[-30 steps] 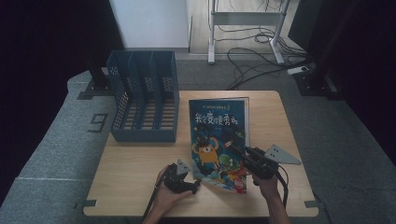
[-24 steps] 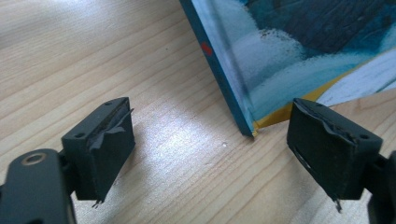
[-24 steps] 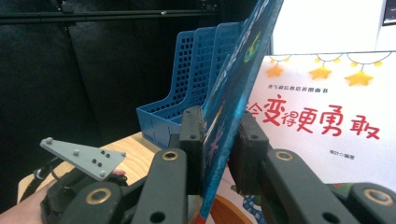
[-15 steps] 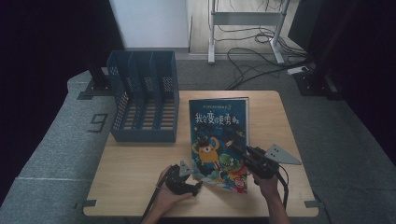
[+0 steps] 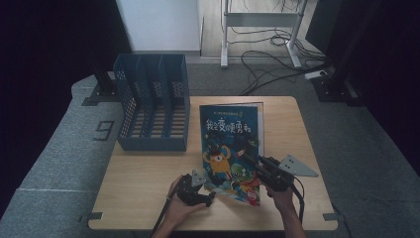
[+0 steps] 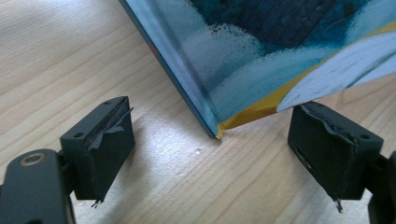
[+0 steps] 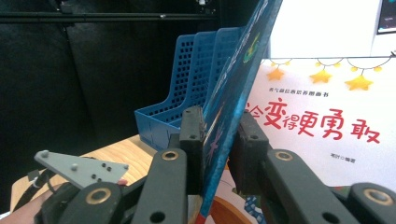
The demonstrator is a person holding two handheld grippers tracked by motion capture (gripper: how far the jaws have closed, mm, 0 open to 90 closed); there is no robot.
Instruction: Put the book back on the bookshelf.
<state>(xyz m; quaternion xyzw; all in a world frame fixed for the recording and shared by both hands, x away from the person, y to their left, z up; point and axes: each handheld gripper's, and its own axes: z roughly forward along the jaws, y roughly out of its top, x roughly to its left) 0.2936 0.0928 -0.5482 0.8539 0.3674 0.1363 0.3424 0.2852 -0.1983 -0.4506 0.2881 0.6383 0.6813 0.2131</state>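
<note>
A picture book (image 5: 230, 144) with a blue cartoon cover lies on the wooden table (image 5: 143, 183). My right gripper (image 5: 246, 159) reaches in from the book's right side and is shut on the front cover's edge (image 7: 224, 116), holding the cover tilted up. The white title page (image 7: 327, 116) with red characters shows beneath it. My left gripper (image 5: 210, 192) rests low on the table at the book's near left corner. Its jaws stand open, and the raised cover corner (image 6: 219, 130) hovers between them without touching either pad (image 6: 105, 135).
A blue file rack (image 5: 151, 109) with three slots stands at the table's back left, also seen in the right gripper view (image 7: 187, 93). Bare wood lies in front of the rack. Cables and a metal stand are on the floor beyond the table.
</note>
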